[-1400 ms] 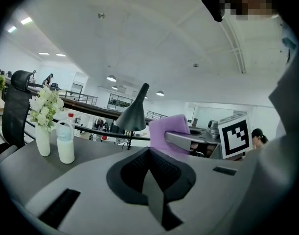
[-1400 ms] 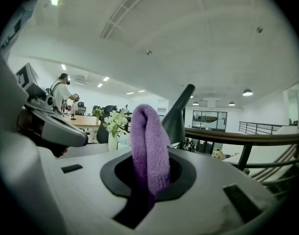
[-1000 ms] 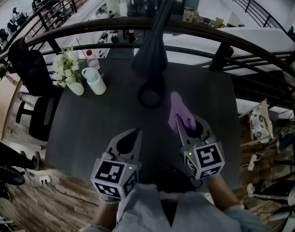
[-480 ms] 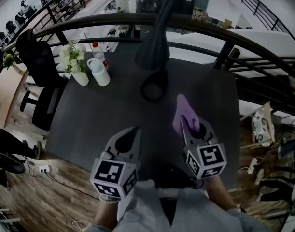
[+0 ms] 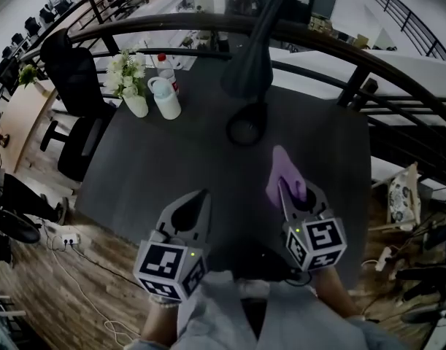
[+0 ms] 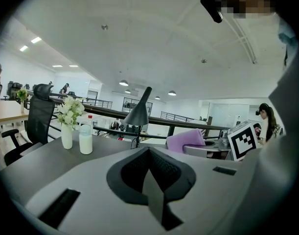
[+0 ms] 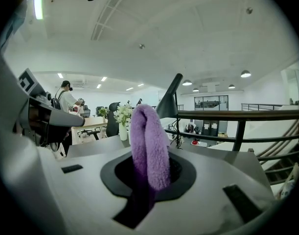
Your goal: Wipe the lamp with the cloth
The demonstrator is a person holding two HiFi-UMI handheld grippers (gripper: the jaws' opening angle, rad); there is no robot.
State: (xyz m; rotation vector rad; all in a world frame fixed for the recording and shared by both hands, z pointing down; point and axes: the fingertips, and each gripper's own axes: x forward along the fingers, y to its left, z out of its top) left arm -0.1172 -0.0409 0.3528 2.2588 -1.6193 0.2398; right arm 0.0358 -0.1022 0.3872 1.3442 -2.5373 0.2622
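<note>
The right gripper [image 5: 295,194] pinches the folded purple cloth [image 5: 279,173] upright above the desk [image 5: 157,166]. The black lamp [image 5: 252,64] stands ahead and slightly to its left, neck slanting away. The left gripper [image 5: 199,199] hangs alongside, jaws pressed together and empty.

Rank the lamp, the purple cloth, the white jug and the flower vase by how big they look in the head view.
1. Lamp, clearly the largest.
2. Purple cloth and flower vase with its blooms look about alike. The cloth is nearer the camera, so I won't rank them.
3. White jug, the smallest.
</note>
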